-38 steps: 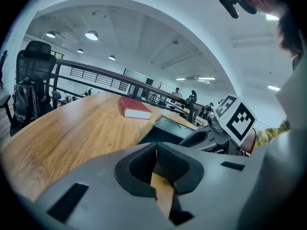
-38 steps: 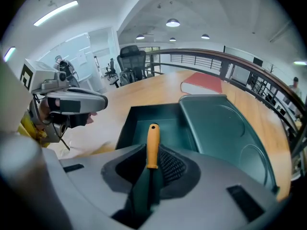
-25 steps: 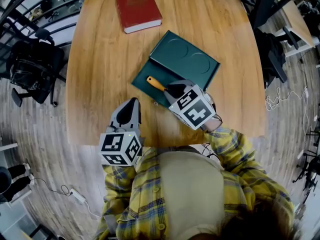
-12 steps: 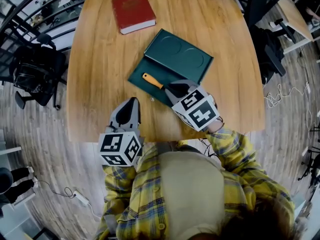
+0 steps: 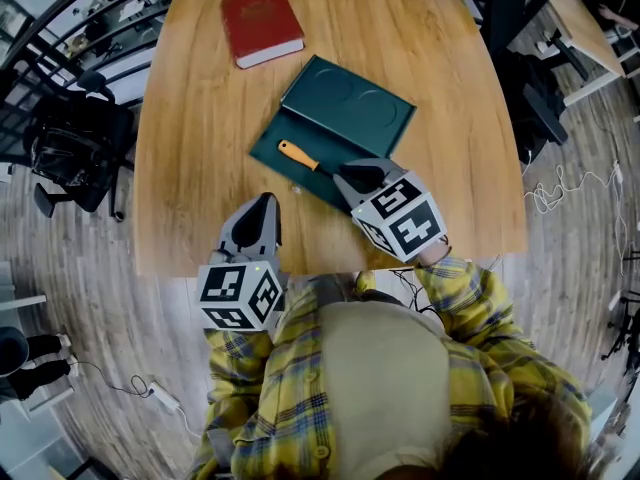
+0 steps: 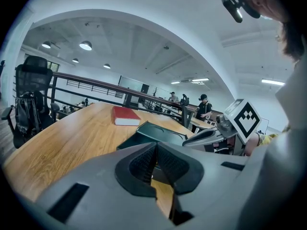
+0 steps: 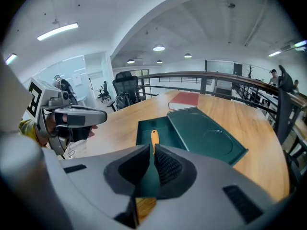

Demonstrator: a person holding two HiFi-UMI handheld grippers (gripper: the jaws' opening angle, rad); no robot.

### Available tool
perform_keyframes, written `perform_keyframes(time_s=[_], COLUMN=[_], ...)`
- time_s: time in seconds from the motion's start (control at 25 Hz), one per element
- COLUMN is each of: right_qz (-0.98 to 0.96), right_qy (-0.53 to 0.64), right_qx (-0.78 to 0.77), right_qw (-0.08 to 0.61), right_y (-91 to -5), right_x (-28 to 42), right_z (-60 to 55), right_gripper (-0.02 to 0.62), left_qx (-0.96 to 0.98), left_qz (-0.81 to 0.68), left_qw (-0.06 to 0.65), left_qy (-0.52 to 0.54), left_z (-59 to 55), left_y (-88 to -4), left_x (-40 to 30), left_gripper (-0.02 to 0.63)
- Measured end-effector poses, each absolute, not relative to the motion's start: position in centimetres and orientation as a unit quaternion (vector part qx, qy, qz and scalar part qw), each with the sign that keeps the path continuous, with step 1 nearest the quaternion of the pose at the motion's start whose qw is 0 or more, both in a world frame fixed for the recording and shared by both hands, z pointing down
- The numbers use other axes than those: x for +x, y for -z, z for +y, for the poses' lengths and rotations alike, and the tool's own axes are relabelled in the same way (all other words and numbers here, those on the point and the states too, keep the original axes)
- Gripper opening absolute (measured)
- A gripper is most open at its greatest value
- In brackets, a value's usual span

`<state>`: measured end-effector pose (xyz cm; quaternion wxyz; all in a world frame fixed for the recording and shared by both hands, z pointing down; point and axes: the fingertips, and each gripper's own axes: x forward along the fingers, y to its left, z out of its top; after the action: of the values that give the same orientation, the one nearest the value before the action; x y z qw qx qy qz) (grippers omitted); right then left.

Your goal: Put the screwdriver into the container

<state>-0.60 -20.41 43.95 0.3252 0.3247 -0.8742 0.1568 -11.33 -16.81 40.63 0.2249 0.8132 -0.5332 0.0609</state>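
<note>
Screwdriver [image 5: 297, 155]: lies in the open container [image 5: 350, 108], where the task wants it.
Right gripper [image 5: 356, 176]: just off the shaft end. I read its jaws as a narrow slit with nothing in them.
Left gripper [image 5: 258, 220]: closed, empty, beside the container.
Handling: I judge it light, stiff, prone to roll. Grip mid-handle.

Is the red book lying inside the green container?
No, the red book lies on the table, apart from the container.

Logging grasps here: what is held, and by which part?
Left gripper: nothing, jaws shut. Right gripper: jaws narrowly apart at the screwdriver shaft, handle ahead in the container; a real pinch cannot be told.
</note>
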Motion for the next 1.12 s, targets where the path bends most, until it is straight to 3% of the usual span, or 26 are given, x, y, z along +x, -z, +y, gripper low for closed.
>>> perform_keyframes(time_s=[1.12], right_qz=[-0.874], right_qy=[-0.205], right_qx=[0.378], right_qw=[0.226], right_y=[-42.4], right_x=[2.8], right_z=[-18.6], right_gripper=[0.069], left_qx=[0.808], left_qz=[-0.545], left_qw=[0.208], left_qy=[-0.074], left_z=[-15.0], left_y=[-39.7], left_x=[-9.3], left_gripper=[0.009])
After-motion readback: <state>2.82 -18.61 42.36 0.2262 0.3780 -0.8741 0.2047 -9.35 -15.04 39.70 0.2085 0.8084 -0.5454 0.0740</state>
